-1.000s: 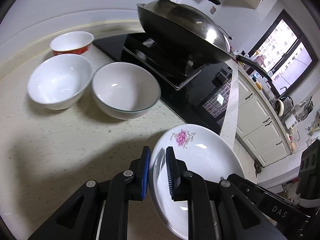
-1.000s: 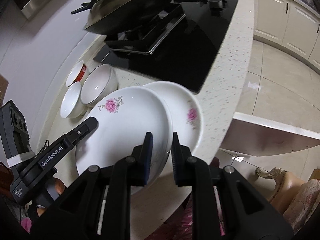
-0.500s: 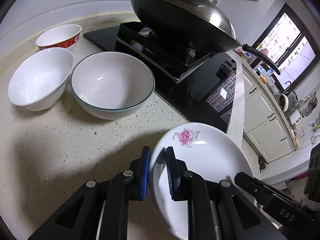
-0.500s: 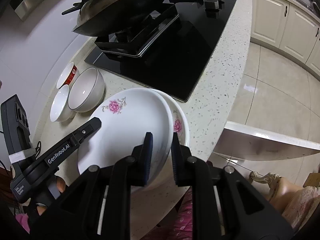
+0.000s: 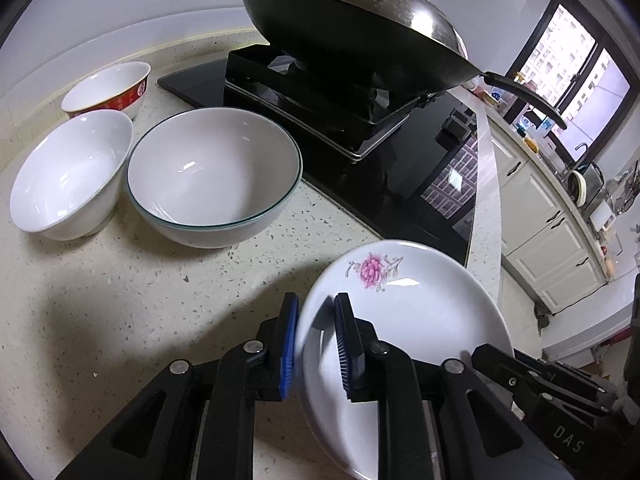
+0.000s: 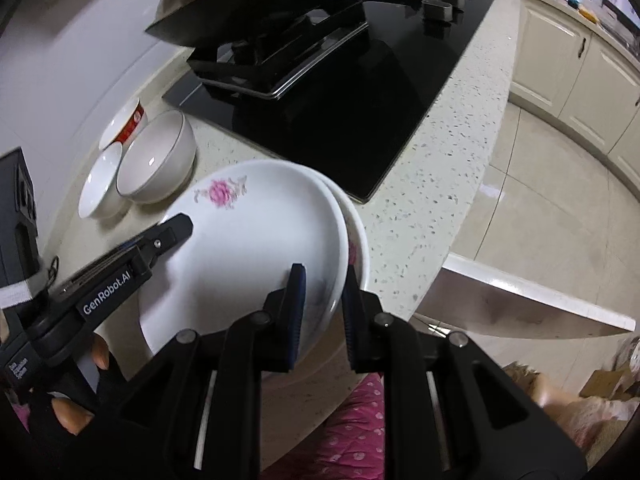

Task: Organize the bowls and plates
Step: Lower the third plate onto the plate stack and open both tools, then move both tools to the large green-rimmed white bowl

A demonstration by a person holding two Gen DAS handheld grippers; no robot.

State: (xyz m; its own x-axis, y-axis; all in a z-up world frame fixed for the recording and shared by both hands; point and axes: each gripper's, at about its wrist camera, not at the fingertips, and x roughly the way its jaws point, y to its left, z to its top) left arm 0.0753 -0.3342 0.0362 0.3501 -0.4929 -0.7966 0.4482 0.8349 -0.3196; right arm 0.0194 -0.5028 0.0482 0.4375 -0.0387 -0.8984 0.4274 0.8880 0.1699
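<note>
A white plate with a pink flower (image 5: 420, 312) (image 6: 248, 248) is held at two points of its rim. My left gripper (image 5: 316, 340) has the rim between its blue pads; its jaws are opening, with the rim still against them. That gripper's tip (image 6: 176, 228) also shows in the right wrist view. My right gripper (image 6: 322, 300) is shut on the plate's opposite rim, and its tip (image 5: 492, 354) shows in the left wrist view. The plate lies over a second floral plate (image 6: 358, 240) on the counter and hides most of it.
Three bowls stand together to the left: a green-rimmed one (image 5: 216, 184), a plain white one (image 5: 68, 184) and a red-banded one (image 5: 108, 88). A dark wok (image 5: 352, 28) sits on the black hob (image 5: 400, 168) behind. The counter edge (image 6: 460, 220) drops to the floor on the right.
The held plate has slid right over the lower plate, which now shows only as a thin crescent. The left gripper has come closer to the bowls and lower. Its pads stand slightly wider.
</note>
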